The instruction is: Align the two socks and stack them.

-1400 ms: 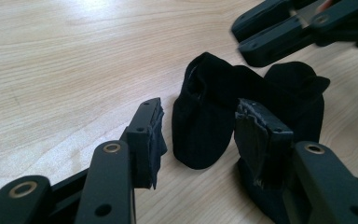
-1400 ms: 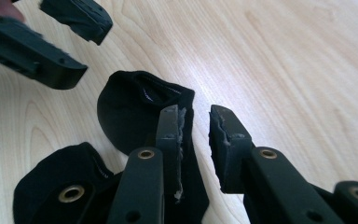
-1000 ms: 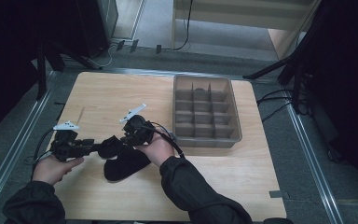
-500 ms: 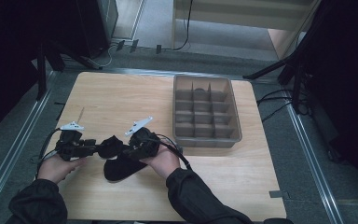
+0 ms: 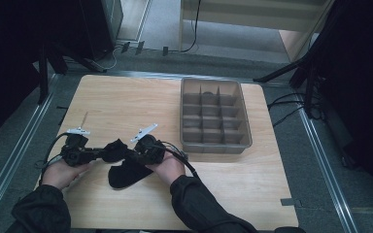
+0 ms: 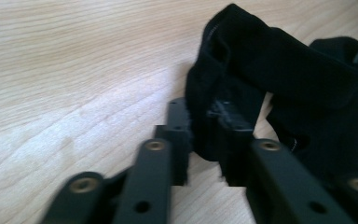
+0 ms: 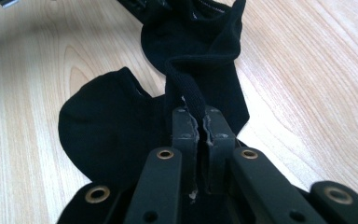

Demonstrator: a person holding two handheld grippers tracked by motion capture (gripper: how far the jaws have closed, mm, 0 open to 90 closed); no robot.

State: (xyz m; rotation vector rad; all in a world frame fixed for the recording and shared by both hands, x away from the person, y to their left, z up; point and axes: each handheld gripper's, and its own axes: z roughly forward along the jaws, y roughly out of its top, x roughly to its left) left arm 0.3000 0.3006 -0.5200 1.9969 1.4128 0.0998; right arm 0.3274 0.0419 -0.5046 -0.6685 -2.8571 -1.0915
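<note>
- Right gripper [image 7: 199, 122] — jaws have just closed, pinching a fold of the black sock [image 7: 121, 126]; left gripper [image 6: 205, 135] has just clamped its cuff.
- Sock on the table [image 5: 126, 102] between the two hands, near the front edge.
- Step: both ends gripped. Next, likely lift and fold — keep both pinches.
- Divided tray [image 5: 216, 116] stands well apart; nothing in the way.

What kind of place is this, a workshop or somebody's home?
Probably a lab or recording studio, not a home: a bare wooden table framed by metal rails, black curtains at the sides, and cables trailing across the grey floor.
</note>
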